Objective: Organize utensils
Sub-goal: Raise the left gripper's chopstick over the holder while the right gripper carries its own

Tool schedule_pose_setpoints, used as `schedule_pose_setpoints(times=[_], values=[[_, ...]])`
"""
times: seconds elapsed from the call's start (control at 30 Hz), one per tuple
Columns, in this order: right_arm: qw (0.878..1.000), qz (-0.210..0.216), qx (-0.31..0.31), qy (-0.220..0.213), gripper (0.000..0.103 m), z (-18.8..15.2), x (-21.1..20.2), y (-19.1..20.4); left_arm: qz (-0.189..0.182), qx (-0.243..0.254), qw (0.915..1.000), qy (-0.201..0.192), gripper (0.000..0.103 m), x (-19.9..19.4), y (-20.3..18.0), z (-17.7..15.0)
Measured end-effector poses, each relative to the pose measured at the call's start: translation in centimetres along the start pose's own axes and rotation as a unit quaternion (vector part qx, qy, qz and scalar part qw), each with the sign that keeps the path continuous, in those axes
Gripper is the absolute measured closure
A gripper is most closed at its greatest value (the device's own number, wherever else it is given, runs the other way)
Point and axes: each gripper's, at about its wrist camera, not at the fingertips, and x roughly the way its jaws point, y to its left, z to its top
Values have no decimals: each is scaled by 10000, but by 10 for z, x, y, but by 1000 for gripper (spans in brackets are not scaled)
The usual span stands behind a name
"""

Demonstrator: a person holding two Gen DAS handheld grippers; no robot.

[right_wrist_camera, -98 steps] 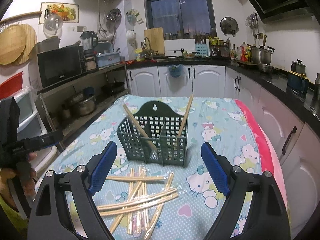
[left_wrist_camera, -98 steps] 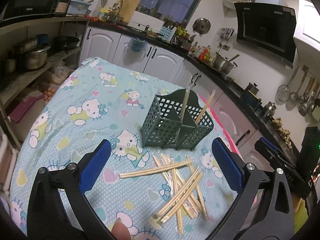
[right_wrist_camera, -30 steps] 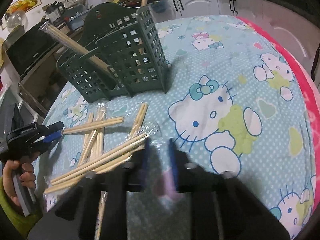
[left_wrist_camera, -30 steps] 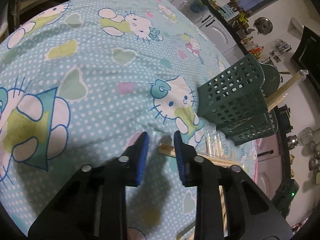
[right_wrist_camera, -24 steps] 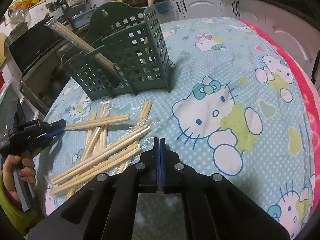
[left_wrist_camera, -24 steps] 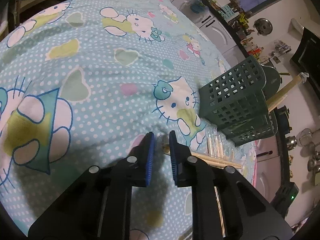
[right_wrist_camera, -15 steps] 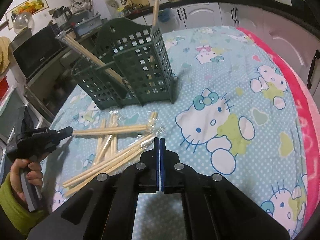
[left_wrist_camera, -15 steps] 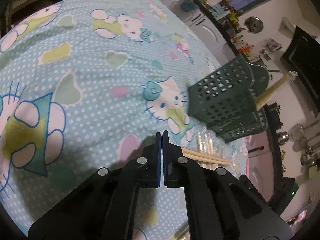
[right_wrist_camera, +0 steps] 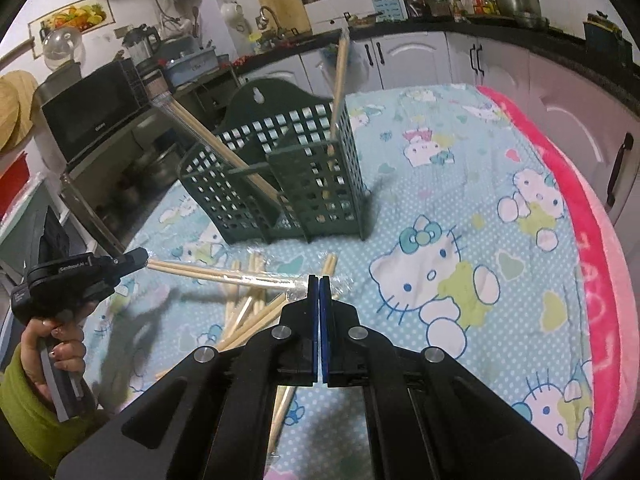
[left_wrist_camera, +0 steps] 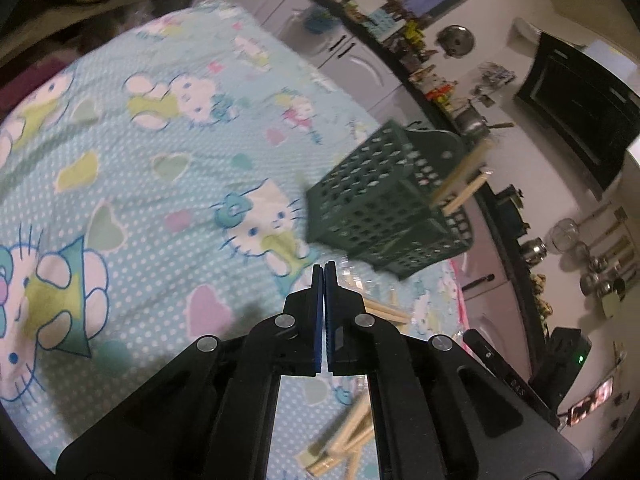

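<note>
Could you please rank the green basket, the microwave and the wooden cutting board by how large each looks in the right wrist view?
1. green basket
2. microwave
3. wooden cutting board

The basket stands nearest the camera, so this ranks looks only, not true size.

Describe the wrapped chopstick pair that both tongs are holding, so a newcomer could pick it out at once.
Start at the green basket on the cartoon-cat cloth; loose chopsticks lie heaped before it. One wrapped pair runs crosswise above that heap. Unlike the others, it is off the cloth, pinched at one end by the left tongs and by its plastic wrapper at the other by the right tongs.
</note>
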Motion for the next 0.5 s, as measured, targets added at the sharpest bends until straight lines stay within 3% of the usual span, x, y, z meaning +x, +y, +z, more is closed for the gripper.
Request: schedule_pose_setpoints(times=[0.5], values=[[9969,134,-336,-693,102,26,-52,33,-499,1296,9903,13,103,-11,-97,4]])
